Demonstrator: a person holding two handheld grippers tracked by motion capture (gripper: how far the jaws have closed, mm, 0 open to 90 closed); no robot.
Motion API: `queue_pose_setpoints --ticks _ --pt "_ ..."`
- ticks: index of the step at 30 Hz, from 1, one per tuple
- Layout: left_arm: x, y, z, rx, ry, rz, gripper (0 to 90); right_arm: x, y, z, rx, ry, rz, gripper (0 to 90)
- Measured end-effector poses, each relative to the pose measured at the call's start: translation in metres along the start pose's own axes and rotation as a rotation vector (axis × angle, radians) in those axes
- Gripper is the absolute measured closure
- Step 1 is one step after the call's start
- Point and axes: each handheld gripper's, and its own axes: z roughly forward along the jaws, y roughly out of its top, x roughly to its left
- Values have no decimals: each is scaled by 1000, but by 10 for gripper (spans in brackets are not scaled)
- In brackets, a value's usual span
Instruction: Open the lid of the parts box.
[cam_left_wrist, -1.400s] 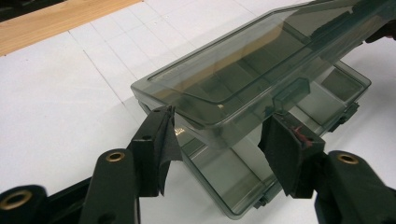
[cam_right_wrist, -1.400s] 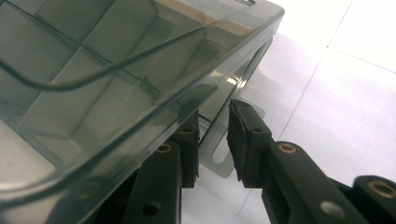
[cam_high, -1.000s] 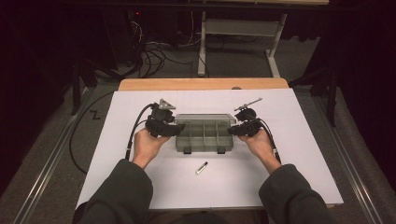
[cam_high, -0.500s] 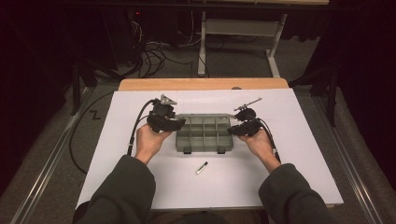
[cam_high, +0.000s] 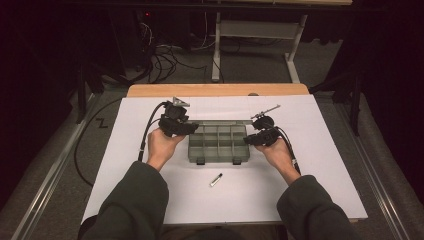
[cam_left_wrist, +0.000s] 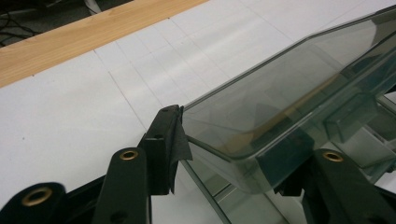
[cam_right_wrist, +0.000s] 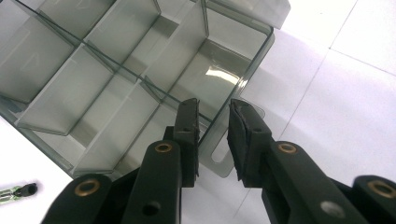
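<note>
We cannot make out the small tube (cam_high: 216, 180) on the table (cam_high: 325, 200) — too tiny; in the right gripper view the frame's edge crops it, and the box (cam_right_wrist: 107, 79) too.

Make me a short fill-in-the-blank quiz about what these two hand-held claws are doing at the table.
1. The clear grey plastic compartment box sits on a ____ table sheet.
2. The right claw straddles the box's ____ wall.
3. The small dark-tipped tube lies ____ the box.
4. The left claw is at the box's clear ____.

Missing words: white; side; outside; lid
</note>
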Motion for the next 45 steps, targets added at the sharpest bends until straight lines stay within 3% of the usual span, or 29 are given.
queue_pose_setpoints --ticks 9,23,45 --pt "8 1 11 32 -5 -24 571 0 0 0 -1 2 3 751" --pt "23 -2 30 60 -18 -97 635 0 0 0 3 -1 -4 752" --pt "32 3 48 89 8 -133 684 1 0 0 2 -6 -10 752"
